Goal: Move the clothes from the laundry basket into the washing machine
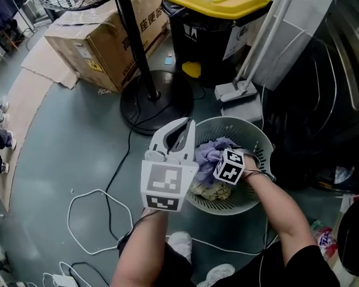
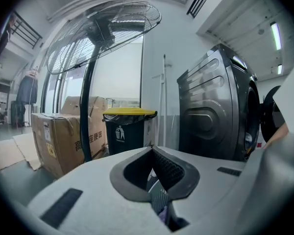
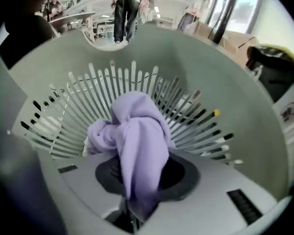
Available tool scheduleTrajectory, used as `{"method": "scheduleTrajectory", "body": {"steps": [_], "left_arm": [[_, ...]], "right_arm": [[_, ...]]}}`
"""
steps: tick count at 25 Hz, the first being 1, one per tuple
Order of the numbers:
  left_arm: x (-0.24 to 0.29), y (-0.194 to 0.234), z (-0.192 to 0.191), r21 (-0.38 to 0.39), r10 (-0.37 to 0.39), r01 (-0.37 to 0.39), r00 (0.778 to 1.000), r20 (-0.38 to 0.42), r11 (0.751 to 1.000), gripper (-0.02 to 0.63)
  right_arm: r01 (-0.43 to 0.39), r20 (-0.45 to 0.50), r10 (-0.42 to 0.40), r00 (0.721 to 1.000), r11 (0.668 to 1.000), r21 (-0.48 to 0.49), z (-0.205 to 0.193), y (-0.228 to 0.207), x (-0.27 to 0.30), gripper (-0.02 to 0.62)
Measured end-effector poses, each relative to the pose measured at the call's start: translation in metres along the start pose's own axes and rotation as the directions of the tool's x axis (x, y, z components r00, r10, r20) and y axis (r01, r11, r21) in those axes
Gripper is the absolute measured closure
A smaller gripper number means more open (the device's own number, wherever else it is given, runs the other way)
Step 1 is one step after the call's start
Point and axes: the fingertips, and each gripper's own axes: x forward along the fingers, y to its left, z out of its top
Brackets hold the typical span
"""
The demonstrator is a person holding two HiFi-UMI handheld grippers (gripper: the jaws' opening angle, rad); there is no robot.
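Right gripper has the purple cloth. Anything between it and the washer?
Nothing visible. The right gripper holds the lavender cloth over the laundry basket, and the washing machine stands close beside the basket. The mop base sits farther back, and the left gripper is on the basket's opposite side.

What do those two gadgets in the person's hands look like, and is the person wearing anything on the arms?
Both the left gripper and the right gripper are pale grey plastic, with two smooth tapering jaws lined with black ribbed pads. Each carries a white cube printed with black square markers. The forearms are uncovered, and a black short sleeve shows at the right upper arm.
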Motion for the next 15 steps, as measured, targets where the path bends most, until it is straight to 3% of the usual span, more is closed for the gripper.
{"method": "scheduleTrajectory", "body": {"steps": [4, 7, 11, 15], "left_arm": [[0.007, -0.001, -0.004, 0.001, 0.005, -0.005, 1.0, -0.01, 1.0, 0.6], [0.017, -0.005, -0.01, 0.001, -0.004, 0.004, 1.0, -0.017, 1.0, 0.6], [0.033, -0.008, -0.014, 0.001, -0.015, 0.015, 1.0, -0.015, 1.0, 0.6], [0.036, -0.006, 0.003, -0.024, -0.017, 0.018, 0.999, 0.041, 1.0, 0.6]], "right_arm": [[0.145, 0.146, -0.157, 0.977, 0.986, 0.087, 0.012, -0.012, -0.078, 0.486], [0.239, 0.255, -0.275, 0.927, 0.957, 0.163, 0.025, -0.015, -0.139, 0.486], [0.361, 0.374, -0.439, 0.817, 0.895, 0.262, 0.045, -0.023, -0.223, 0.486], [0.456, 0.434, -0.568, 0.699, 0.822, 0.34, 0.053, -0.028, -0.299, 0.485]]}}
